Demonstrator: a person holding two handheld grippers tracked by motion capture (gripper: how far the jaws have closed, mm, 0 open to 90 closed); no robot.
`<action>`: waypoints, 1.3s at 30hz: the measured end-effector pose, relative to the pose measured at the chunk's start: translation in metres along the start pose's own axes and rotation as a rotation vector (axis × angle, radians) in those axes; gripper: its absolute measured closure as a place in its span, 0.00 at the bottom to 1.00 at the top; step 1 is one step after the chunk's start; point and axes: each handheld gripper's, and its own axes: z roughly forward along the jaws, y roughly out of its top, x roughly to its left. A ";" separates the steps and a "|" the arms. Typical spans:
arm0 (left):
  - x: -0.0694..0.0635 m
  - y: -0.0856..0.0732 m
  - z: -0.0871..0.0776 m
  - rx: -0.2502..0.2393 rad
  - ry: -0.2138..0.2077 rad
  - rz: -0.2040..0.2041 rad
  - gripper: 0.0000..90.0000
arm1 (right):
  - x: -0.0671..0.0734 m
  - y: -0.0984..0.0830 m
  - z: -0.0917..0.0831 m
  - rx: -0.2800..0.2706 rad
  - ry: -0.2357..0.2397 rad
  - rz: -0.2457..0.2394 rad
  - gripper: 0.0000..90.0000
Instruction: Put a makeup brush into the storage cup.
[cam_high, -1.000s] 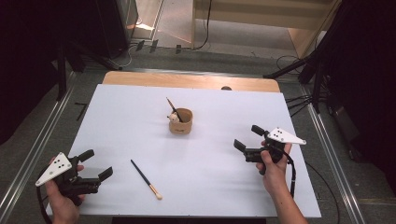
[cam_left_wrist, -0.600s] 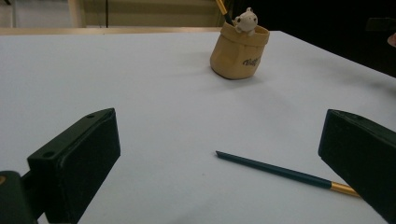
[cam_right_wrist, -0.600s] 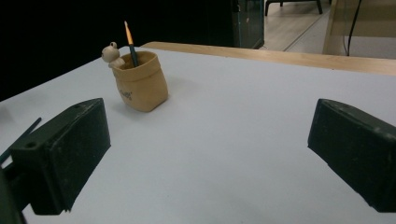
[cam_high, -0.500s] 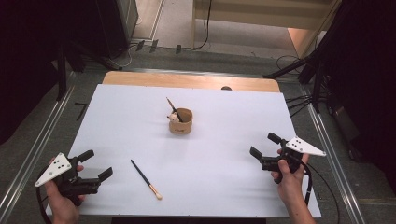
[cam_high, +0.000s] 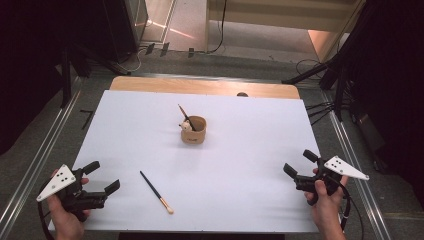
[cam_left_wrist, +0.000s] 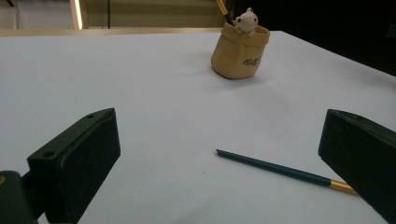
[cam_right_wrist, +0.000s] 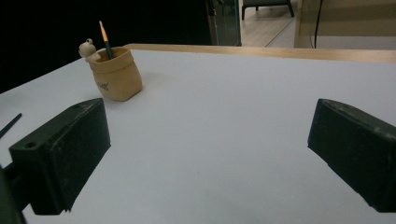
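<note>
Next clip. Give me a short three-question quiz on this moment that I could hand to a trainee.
1. True or false: the left gripper is shut on the loose brush.
2. Multiple choice: where is the second brush? A) flat on the white sheet B) standing in the tan pot C) in the right gripper
3. Fill in: the loose brush lies nearer the ____ gripper.

Key
1. False: its jaws stand wide apart and the brush lies on the white sheet, untouched.
2. B: it leans out of the pot beside the small figure on the rim.
3. Left.
</note>
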 end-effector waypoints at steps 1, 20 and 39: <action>0.000 0.000 0.000 -0.001 -0.001 0.001 0.00 | -0.001 -0.001 -0.003 -0.002 -0.006 0.000 0.00; -0.001 0.000 0.001 -0.001 -0.001 0.008 0.00 | -0.005 -0.009 -0.019 -0.018 -0.046 -0.015 0.00; -0.002 0.001 0.002 0.003 -0.005 0.014 0.00 | 0.016 -0.007 -0.005 -0.026 0.009 -0.040 0.00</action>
